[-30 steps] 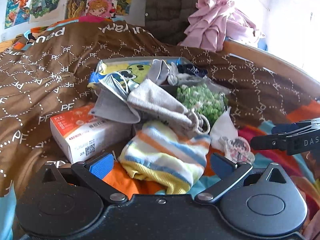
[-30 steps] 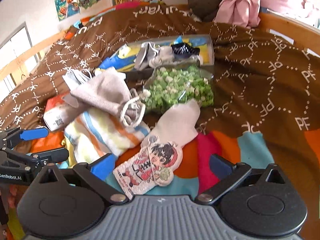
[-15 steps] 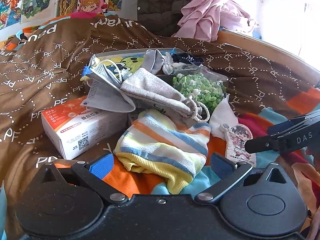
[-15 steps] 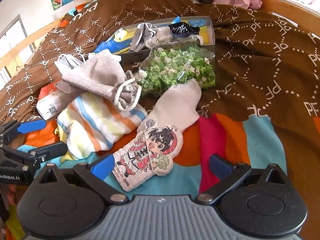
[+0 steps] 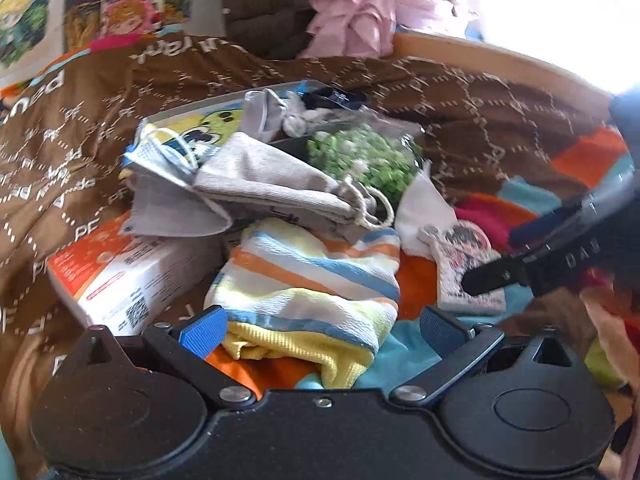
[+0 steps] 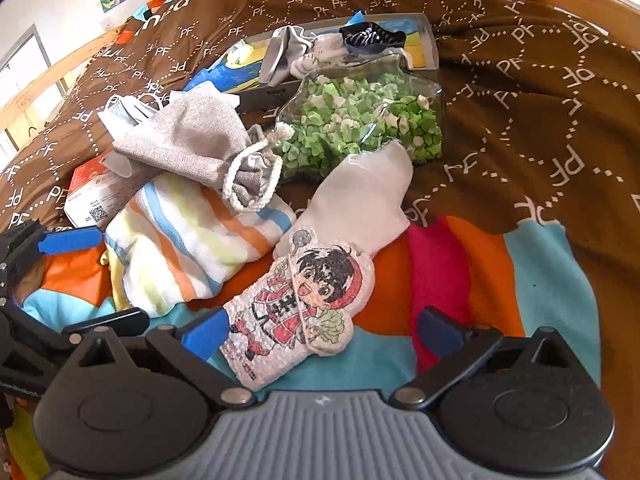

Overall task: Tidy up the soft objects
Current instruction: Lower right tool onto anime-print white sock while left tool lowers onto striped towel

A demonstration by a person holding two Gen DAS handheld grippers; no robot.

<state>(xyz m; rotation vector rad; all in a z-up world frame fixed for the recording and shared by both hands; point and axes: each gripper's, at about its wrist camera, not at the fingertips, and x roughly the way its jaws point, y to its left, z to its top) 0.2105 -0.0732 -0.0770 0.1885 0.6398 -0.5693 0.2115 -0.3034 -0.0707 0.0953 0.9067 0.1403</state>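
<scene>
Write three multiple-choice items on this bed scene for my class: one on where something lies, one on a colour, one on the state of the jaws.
1. Where does the grey drawstring pouch lie?
A. Partly on the striped towel
B. Inside the box of socks
C. Under the cartoon charm

2. What colour are most of the small pieces in the clear bag?
A. Red
B. Green
C. Black

3. How do the jaws of the left gripper stand?
A. Shut on the towel
B. Shut on the tissue pack
C. Open, holding nothing

Answers:
1 A, the pouch's corded mouth rests over the towel's upper edge.
2 B, the bag shows mostly green bits with some white.
3 C, the two blue pads sit wide apart, either side of the towel's near end, gripping nothing.
</scene>
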